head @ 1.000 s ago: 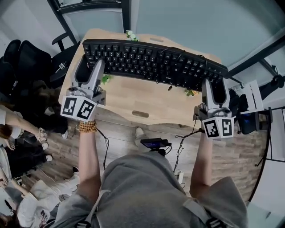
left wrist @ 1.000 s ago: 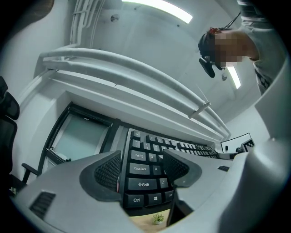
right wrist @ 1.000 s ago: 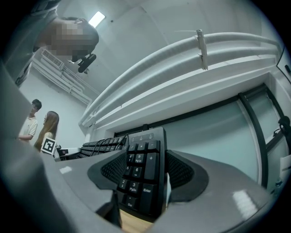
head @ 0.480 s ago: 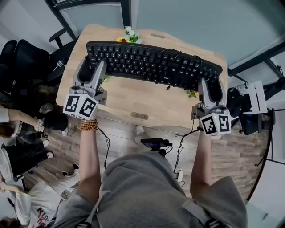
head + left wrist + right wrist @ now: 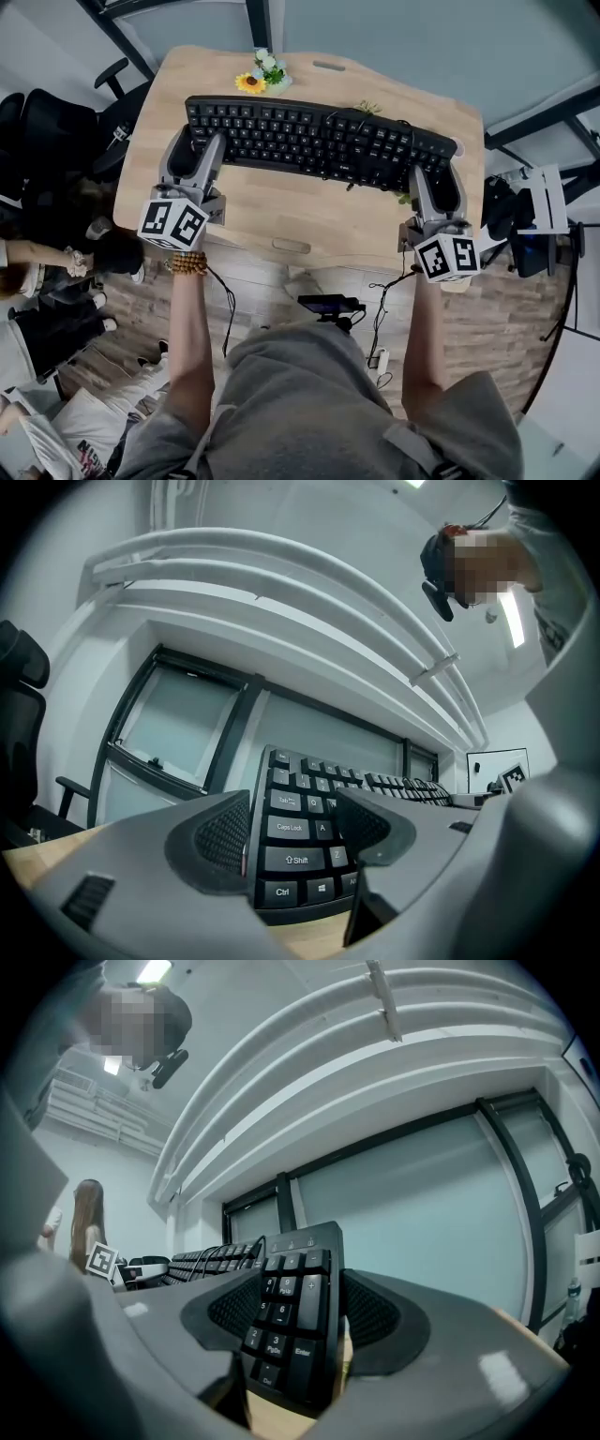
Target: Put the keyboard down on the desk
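A long black keyboard [image 5: 319,141] stretches across the light wooden desk [image 5: 309,211] in the head view, its cable looped over the keys on the right side. My left gripper [image 5: 195,155] is shut on its left end, and the Ctrl and Shift keys [image 5: 295,860] sit between the jaws in the left gripper view. At the other end my right gripper [image 5: 439,183] is shut on the number pad [image 5: 286,1330]. Both gripper views show a strip of desk wood just under the keyboard's near edge; whether it touches the desk I cannot tell.
Small artificial flowers [image 5: 258,75] stand at the desk's back edge, and a green sprig [image 5: 405,199] lies under the keyboard's right part. Black office chairs [image 5: 56,122] and people stand to the left. A stand with white boxes [image 5: 534,202] is at the right.
Both grippers and the keyboard have moved down and toward me over the desk. The flowers at the back, hidden behind the keyboard before, now show fully.
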Tool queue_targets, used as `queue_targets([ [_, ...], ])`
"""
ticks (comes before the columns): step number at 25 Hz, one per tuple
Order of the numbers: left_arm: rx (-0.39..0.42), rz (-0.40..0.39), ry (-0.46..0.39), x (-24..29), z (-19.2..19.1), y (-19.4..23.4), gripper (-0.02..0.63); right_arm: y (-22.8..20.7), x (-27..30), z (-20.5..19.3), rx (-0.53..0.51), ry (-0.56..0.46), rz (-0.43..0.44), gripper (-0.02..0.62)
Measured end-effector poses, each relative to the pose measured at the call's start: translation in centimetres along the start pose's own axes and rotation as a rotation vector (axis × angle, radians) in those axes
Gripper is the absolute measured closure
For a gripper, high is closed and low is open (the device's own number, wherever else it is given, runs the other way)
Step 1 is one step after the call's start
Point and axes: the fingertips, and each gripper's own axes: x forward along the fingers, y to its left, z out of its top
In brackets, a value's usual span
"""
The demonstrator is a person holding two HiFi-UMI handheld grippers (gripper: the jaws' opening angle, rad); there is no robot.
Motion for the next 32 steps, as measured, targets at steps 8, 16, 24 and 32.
queue_targets([
  [8, -0.024, 0.024, 0.097, 1.5, -5.2, 1.9, 0.319, -1.9, 1.2, -5.1, 0.042, 0.097, -0.025, 0.322],
  [16, -0.078, 0.060, 0.217, 1.1, -11.7, 3.1, 0.319, -3.8, 0.7, -10.8, 0.084, 0.203, -0.048, 0.322],
  [24, -0.124, 0.072, 0.306, 0.0, -17.9, 5.4, 0.319, -4.2, 0.2, -17.1, 0.119, 0.299, -0.073, 0.322],
  [32, -0.142, 0.086, 0.410, 0.1, -23.4, 6.9, 0.320, -5.9, 0.0, -23.1, 0.174, 0.396, -0.115, 0.321],
])
